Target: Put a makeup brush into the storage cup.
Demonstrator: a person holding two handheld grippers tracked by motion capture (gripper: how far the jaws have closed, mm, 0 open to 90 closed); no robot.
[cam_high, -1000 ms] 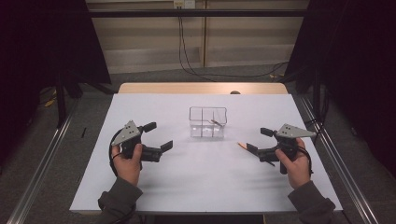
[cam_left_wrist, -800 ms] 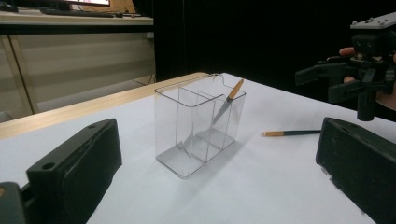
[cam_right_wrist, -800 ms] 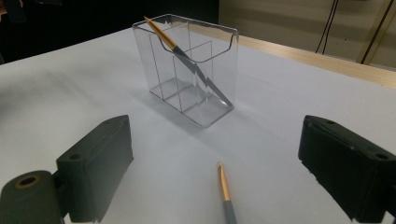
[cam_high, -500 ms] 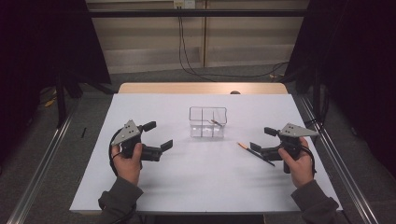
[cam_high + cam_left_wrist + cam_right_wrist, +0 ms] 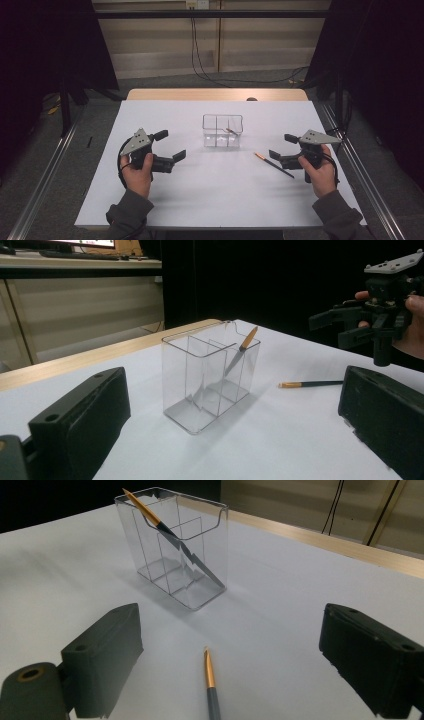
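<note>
High view: both grippers, left [image 5: 172, 146] and right [image 5: 281, 146], gape wide and empty above the table [image 5: 210, 200]. A pen [image 5: 273, 165] lies near the right edge, beside the right gripper; another pen [image 5: 230, 131] leans in the box [image 5: 222, 131] mid-table.

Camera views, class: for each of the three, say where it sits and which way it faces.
High view: above the table's near edge, facing forward and down; forearms, both claws.
Left gripper view: on the left claw, facing the clear holder; own jaws.
Right gripper view: on the right claw, facing the loose pen; own jaws.
Shared: holder and pen.
</note>
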